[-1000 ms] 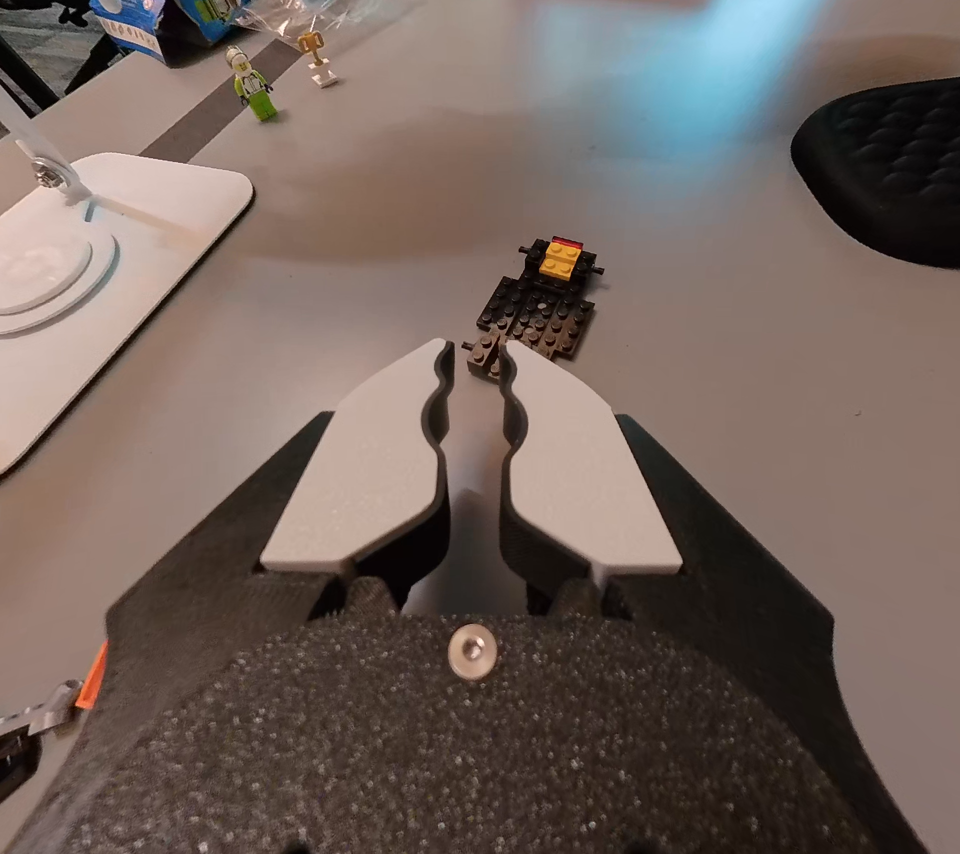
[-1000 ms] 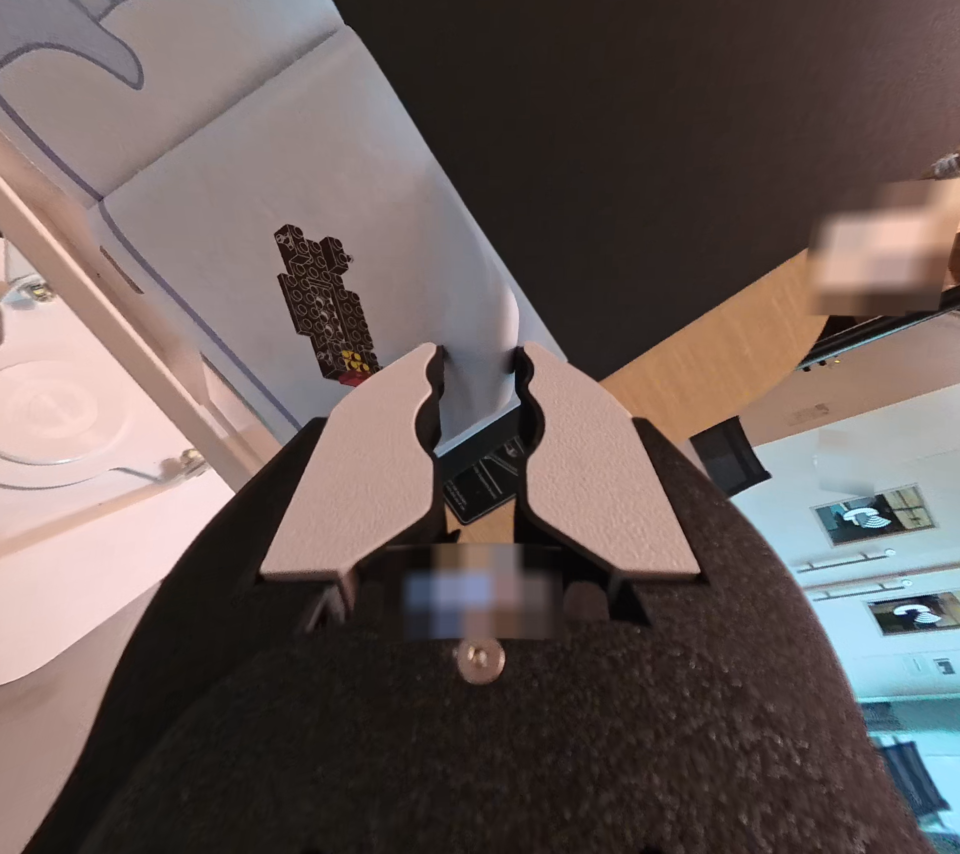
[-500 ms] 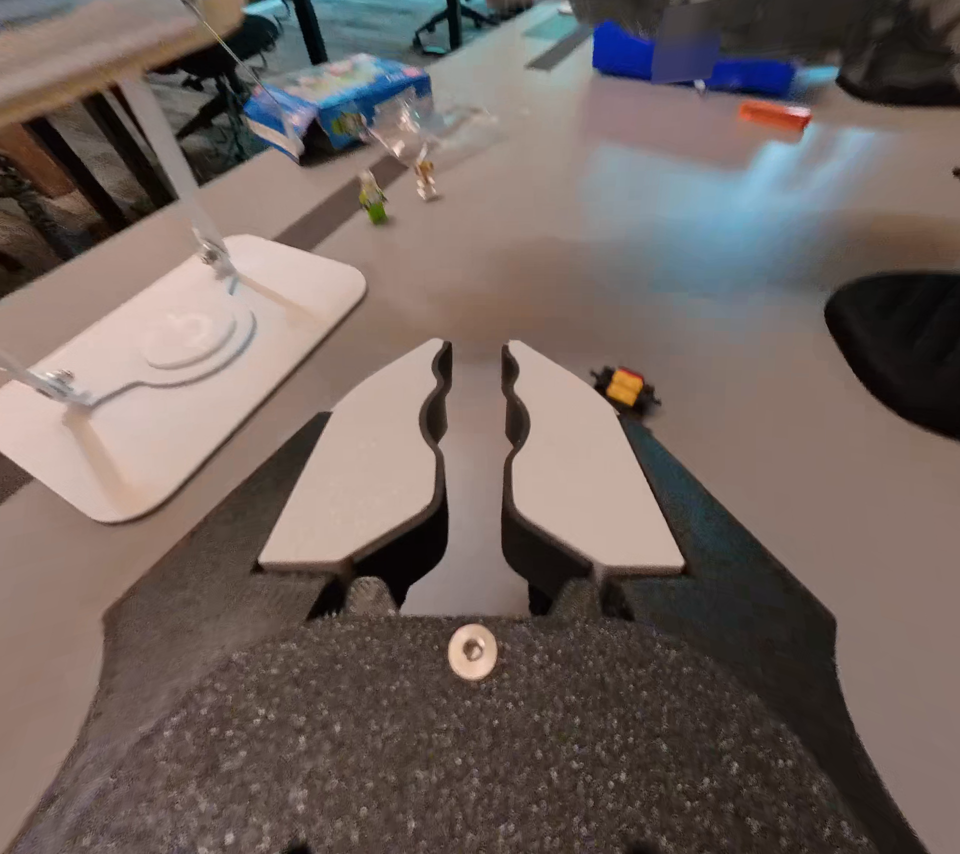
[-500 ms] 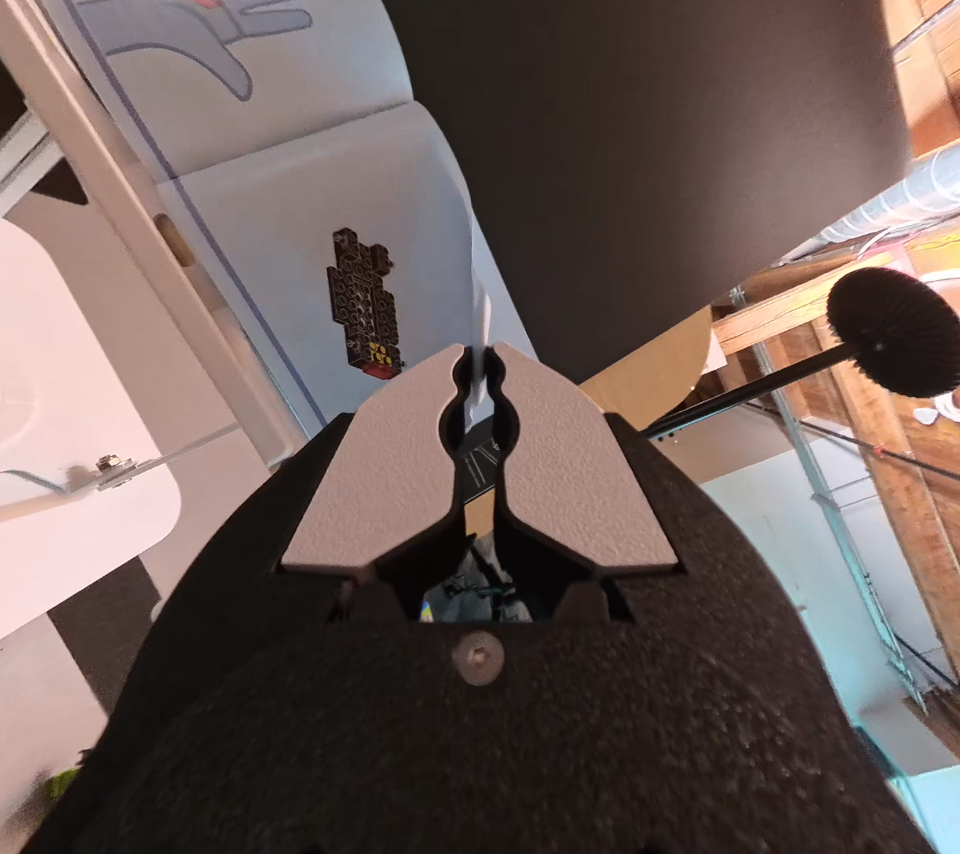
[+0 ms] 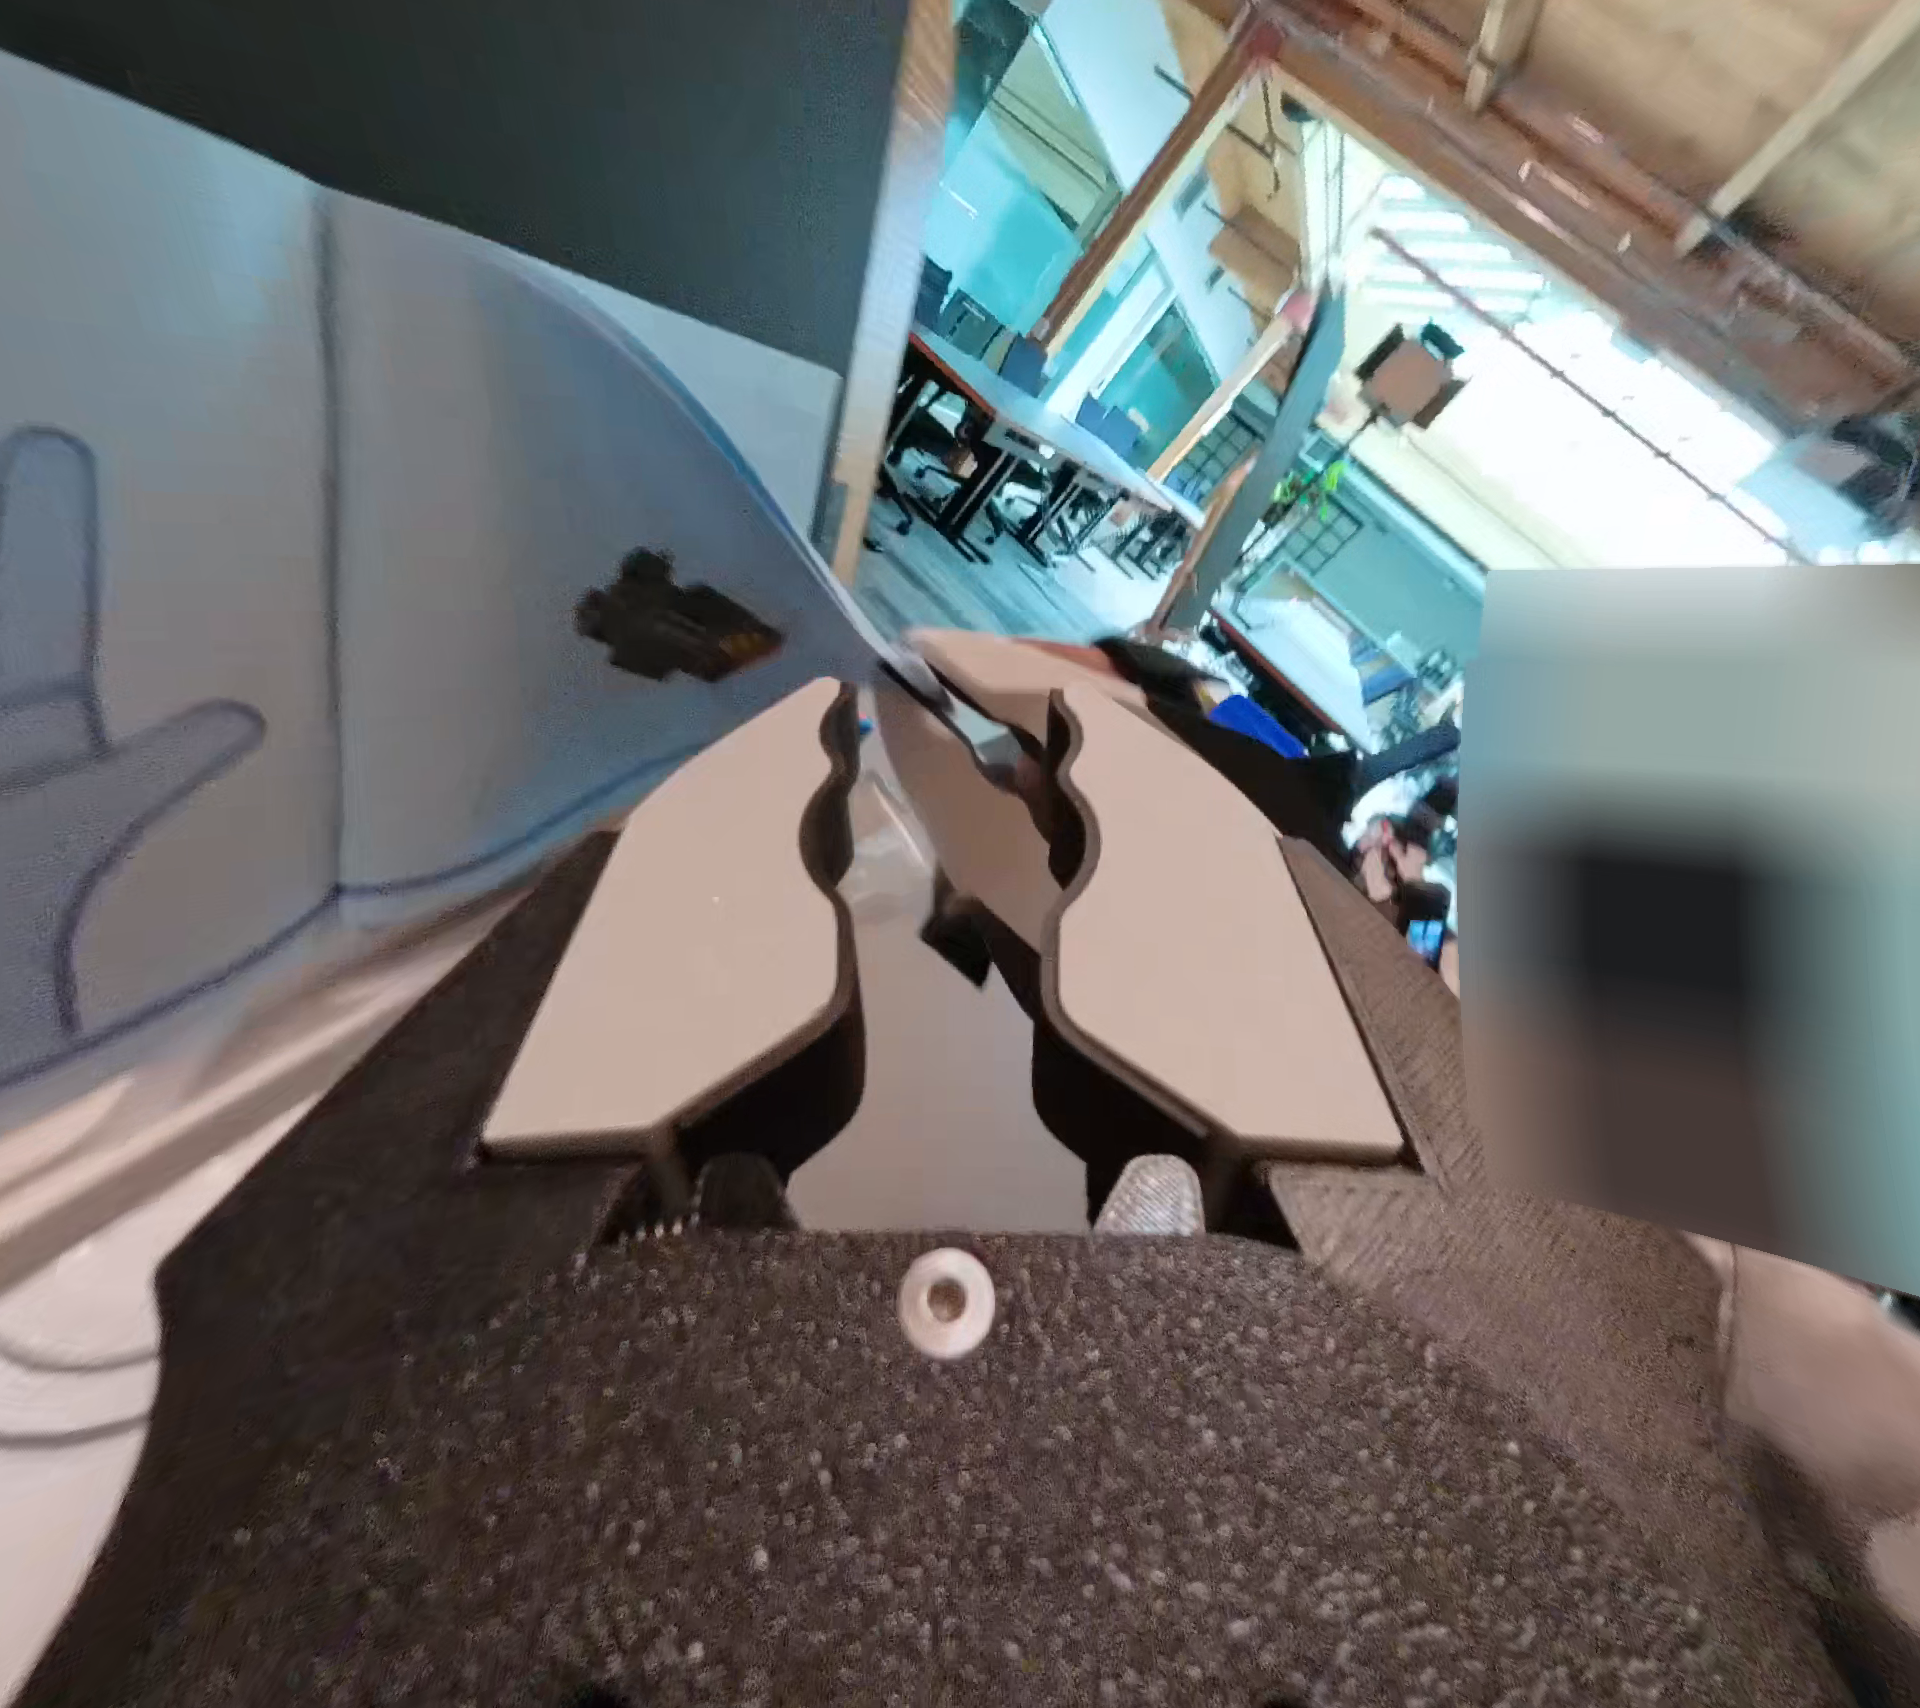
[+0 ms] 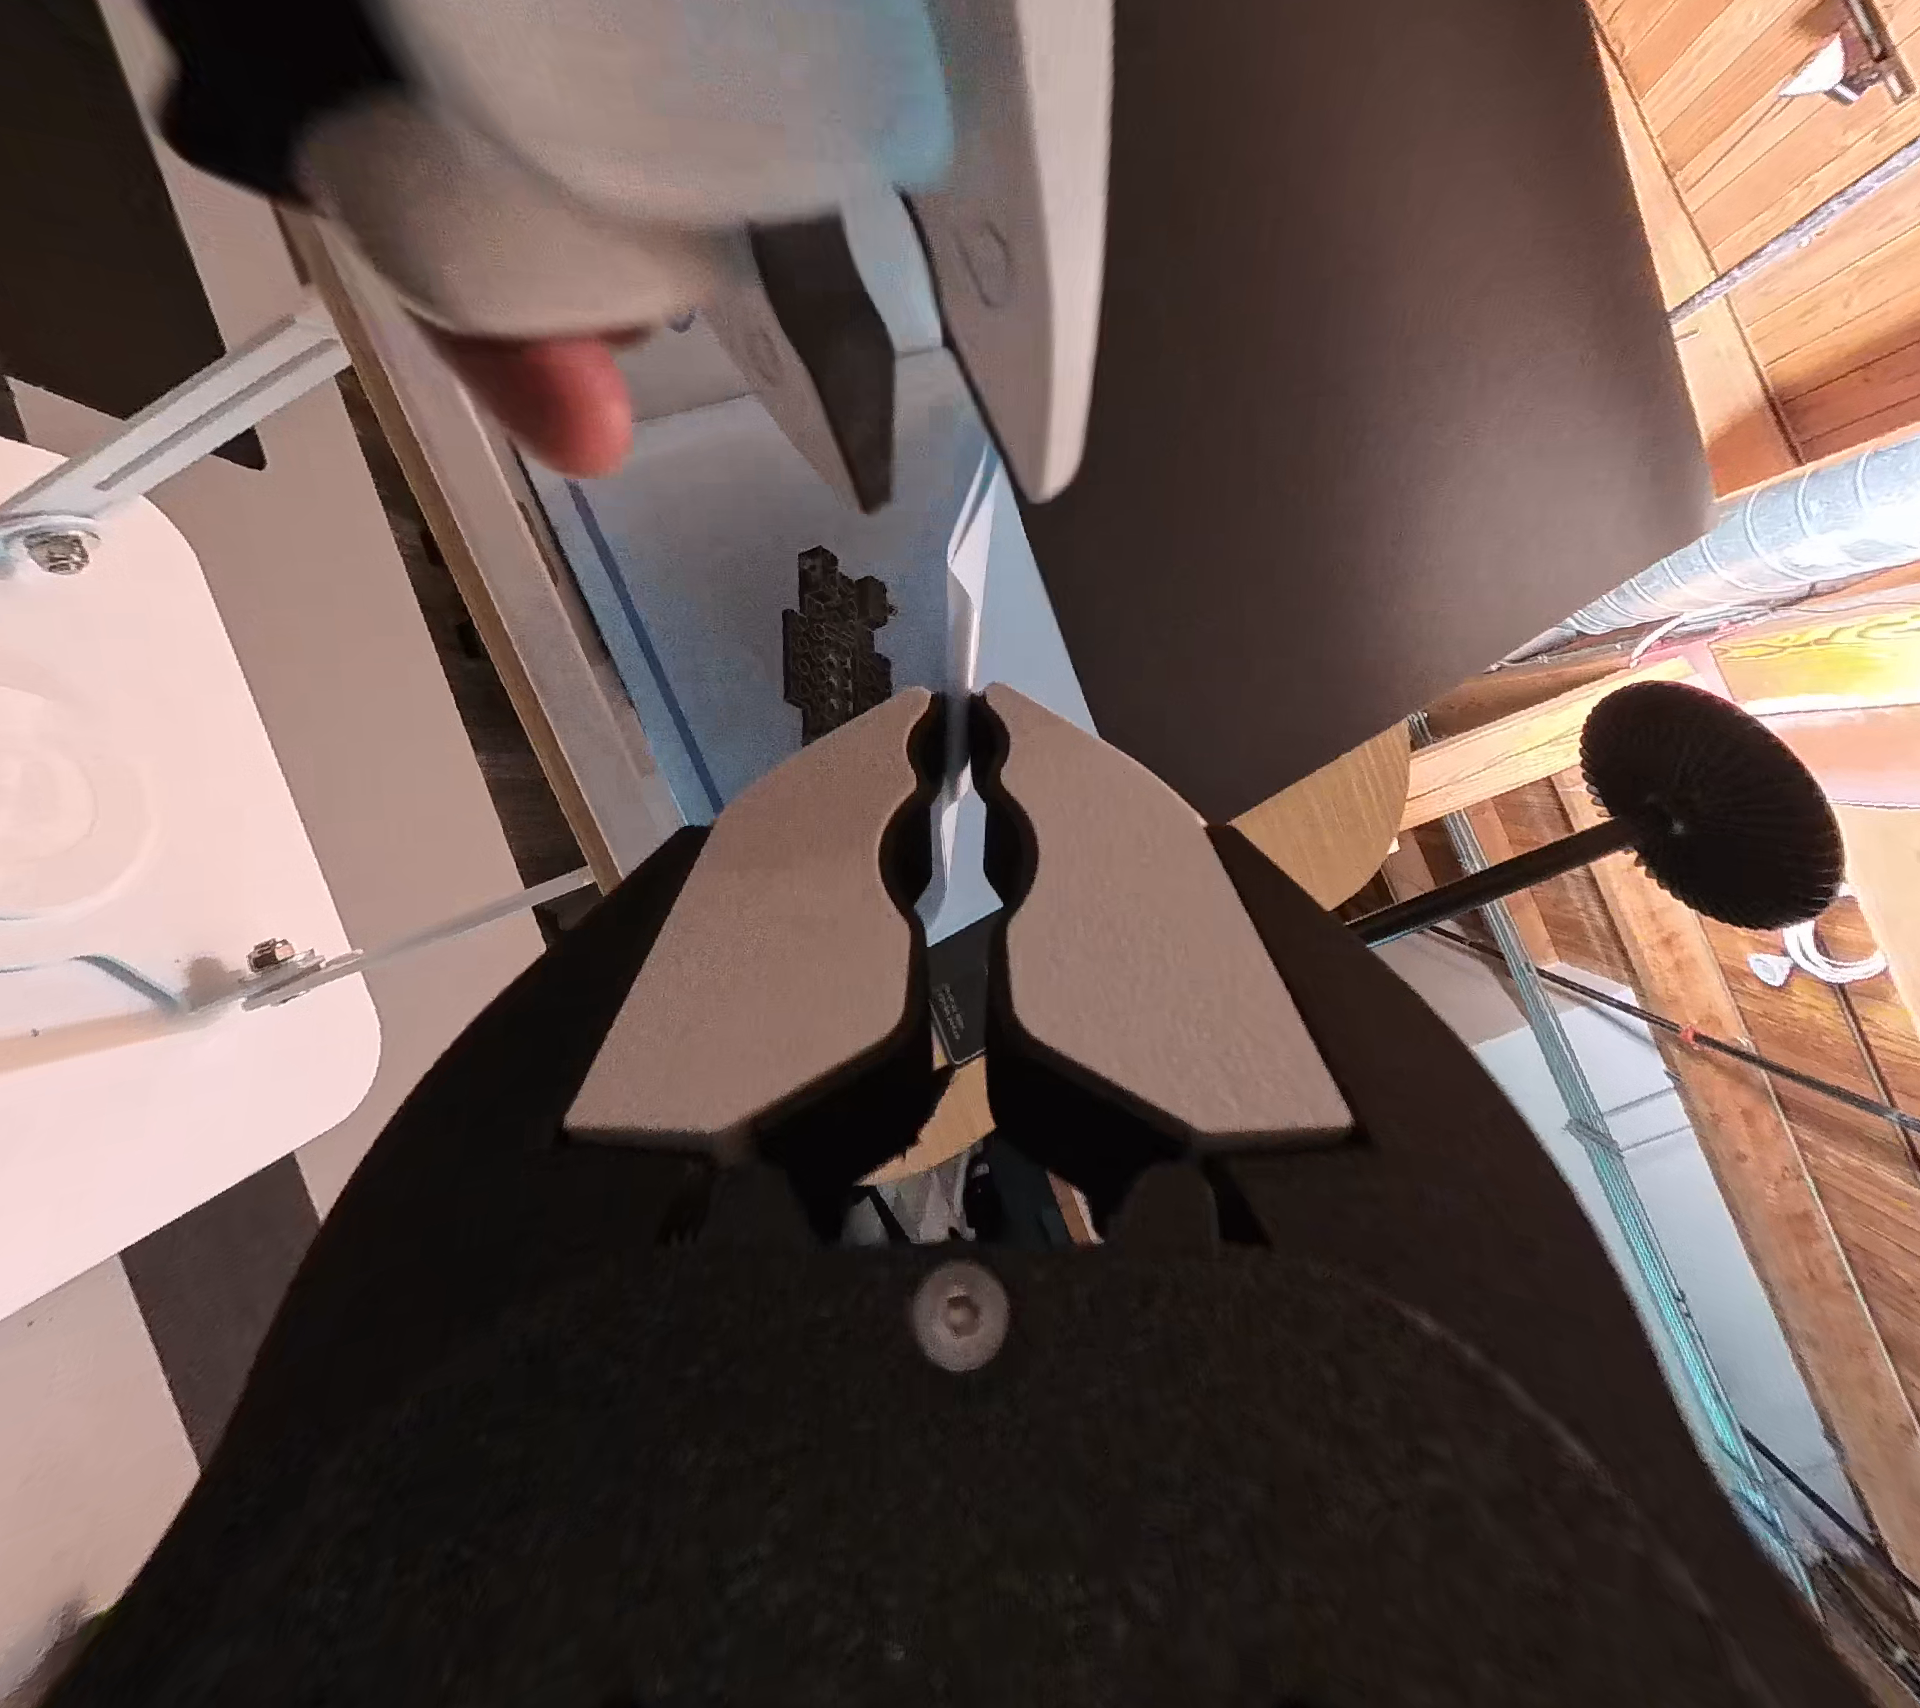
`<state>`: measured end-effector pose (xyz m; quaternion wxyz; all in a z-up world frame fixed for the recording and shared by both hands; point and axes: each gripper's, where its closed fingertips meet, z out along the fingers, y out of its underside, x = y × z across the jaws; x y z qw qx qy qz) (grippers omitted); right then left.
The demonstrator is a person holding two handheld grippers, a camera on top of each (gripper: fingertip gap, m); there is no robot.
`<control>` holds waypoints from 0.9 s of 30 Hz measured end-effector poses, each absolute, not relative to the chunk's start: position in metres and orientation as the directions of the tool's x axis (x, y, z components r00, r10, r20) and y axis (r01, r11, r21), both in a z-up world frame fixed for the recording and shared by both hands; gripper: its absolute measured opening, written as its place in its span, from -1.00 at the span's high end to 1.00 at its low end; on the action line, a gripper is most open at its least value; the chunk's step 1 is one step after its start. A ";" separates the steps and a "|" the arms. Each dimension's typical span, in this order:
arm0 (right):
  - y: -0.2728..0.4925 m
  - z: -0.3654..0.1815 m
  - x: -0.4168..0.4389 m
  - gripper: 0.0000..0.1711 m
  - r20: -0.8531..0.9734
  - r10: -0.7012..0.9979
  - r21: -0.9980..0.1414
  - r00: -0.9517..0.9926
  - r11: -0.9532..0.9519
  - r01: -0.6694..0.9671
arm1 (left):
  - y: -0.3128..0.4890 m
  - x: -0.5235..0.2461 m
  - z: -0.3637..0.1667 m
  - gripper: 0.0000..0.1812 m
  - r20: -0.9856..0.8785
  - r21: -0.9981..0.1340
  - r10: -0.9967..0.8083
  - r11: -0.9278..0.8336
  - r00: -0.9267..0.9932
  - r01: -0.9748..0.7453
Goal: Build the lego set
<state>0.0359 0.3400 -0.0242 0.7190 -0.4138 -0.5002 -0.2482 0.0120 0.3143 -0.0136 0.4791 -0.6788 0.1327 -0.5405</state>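
The instruction booklet [image 5: 468, 463] stands open on its stand, showing a printed picture of a black build [image 5: 675, 630]. My right gripper [image 6: 958, 702] is shut on the edge of a lifted page [image 6: 961, 609] and bends it away from the booklet. My left gripper [image 5: 951, 702] is open and empty, right at that same page corner. The right gripper's fingers [image 5: 977, 785] show between its jaws. In the right wrist view the left gripper [image 6: 961, 484] hangs just above, and the page edge rises between its spread fingers without being pressed.
The white stand base [image 6: 135, 827] lies at the left, with a dark panel [image 6: 1351, 308] behind the booklet. A black round disc on a rod [image 6: 1709, 801] is at the right. A person's finger [image 6: 551, 401] wraps the left gripper's handle. Some 4 cm of space lies between my two pairs of fingers.
My left gripper left the black build on the table, swung up to the booklet and opened wider. My right gripper closed on the page edge and keeps hold of it.
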 end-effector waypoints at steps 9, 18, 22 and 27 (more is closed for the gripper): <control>0.341 -0.026 0.039 0.96 0.914 0.072 -0.371 0.398 0.544 0.752 | 0.338 0.016 -0.026 0.77 0.673 -0.738 -0.643 -0.553 0.366 0.386; 0.339 -0.027 0.038 0.92 0.910 0.097 -0.386 0.402 0.547 0.742 | 0.337 0.013 -0.025 0.89 0.672 -0.738 -0.649 -0.542 0.358 0.402; 0.336 -0.031 0.042 0.81 0.877 0.237 -0.478 0.419 0.531 0.700 | 0.340 0.006 -0.027 0.97 0.633 -0.773 -0.652 -0.507 0.417 0.381; 0.326 -0.016 0.050 0.69 0.704 0.486 -0.708 0.517 0.427 0.563 | 0.339 0.002 -0.028 1.00 0.573 -0.819 -0.673 -0.468 0.468 0.331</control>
